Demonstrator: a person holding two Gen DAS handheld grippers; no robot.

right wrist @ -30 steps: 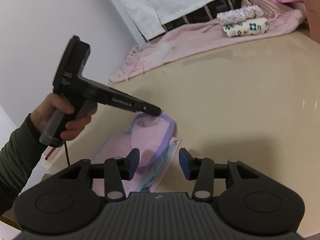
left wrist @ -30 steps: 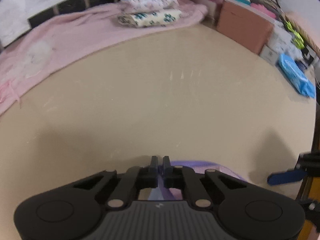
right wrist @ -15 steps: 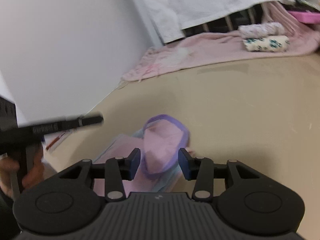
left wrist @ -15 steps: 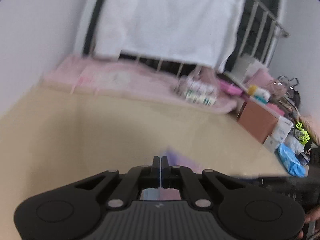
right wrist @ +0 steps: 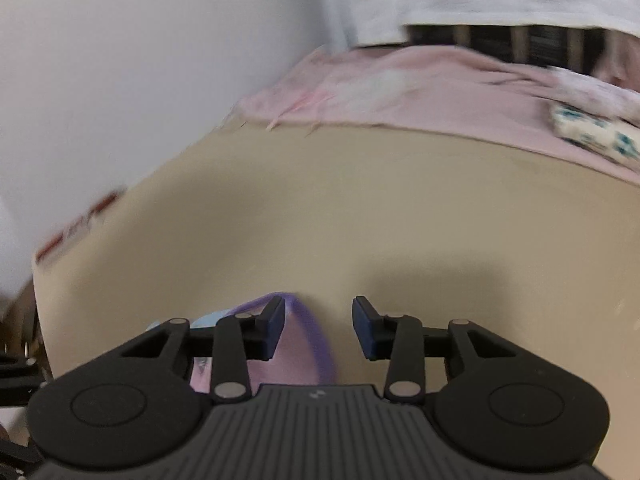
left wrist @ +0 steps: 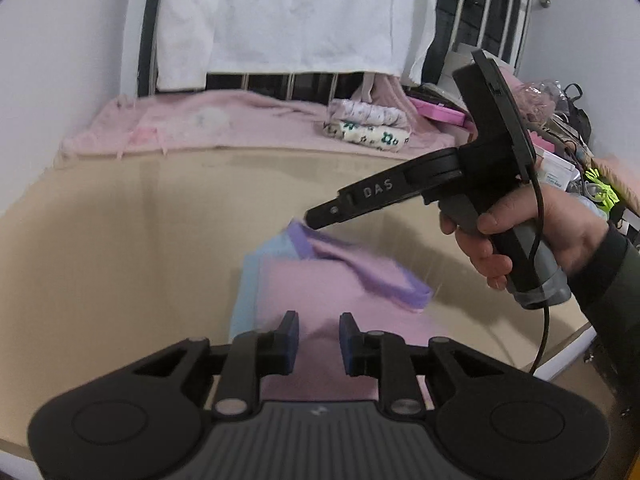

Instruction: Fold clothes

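Observation:
A small pink garment [left wrist: 320, 288] with a purple hem and a light blue layer beneath lies folded on the beige table [left wrist: 140, 240]. My left gripper [left wrist: 319, 336] is open and empty just above its near part. My right gripper [left wrist: 320, 218] shows in the left wrist view, held by a hand, its tip at the garment's far purple edge. In the right wrist view the right gripper [right wrist: 319, 326] is open, with the purple hem [right wrist: 316, 340] under its left finger.
A pink blanket [left wrist: 240, 128] lies along the table's far edge with a stack of folded patterned clothes [left wrist: 368, 126] on it. A white cloth [left wrist: 288, 16] hangs on a rail behind. Boxes and clutter [left wrist: 568, 160] crowd the right side.
My left gripper has opened, let go of the garment and drawn back. My right gripper has moved in low over the garment's far purple edge.

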